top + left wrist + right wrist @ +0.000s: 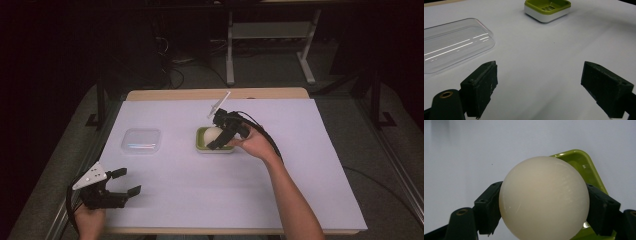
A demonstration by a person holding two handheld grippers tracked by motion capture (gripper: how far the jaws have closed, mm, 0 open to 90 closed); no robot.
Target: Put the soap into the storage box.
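A cream, rounded bar of soap point(544, 198) is clamped between the two black jaws of my right gripper point(544, 216). In the high view the soap point(214, 134) hangs over a green and white soap dish point(200, 143) at the middle of the table, with the right gripper point(216, 140) shut on it. Behind the soap, a corner of the dish point(584, 163) shows. From the left gripper view the dish point(547, 10) looks empty, its slotted floor bare. My left gripper point(127, 181) rests open near the front left edge, with nothing between its jaws point(539, 85).
A clear plastic lid point(141, 141) lies flat on the white sheet, left of the dish and just beyond my left gripper point(454, 42). The white sheet point(310, 165) covers most of the wooden table. Dark floor and a desk frame point(270, 45) lie behind.
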